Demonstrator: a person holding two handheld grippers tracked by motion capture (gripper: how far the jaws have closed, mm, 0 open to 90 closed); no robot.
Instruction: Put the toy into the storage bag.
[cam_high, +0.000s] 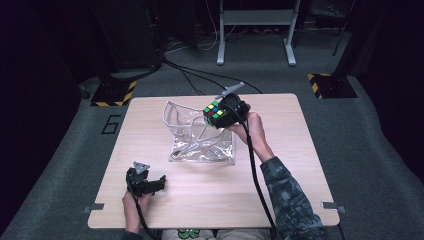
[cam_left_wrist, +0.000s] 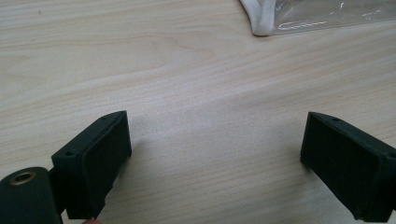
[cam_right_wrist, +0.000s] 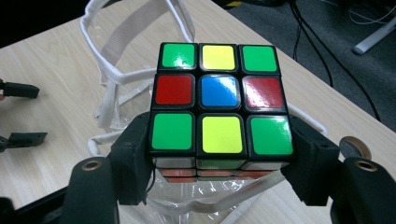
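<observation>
In the high view, the right gripper holds a colour cube above the far right corner of a clear bag lying mid-surface; the left gripper rests near the front edge of the surface, with bare wood around it. In the left gripper view, its jaws stand wide apart over bare wood, the bag's white-trimmed corner well ahead. In the right gripper view, the jaws clamp the cube by its sides above the bag's open mouth.
</observation>
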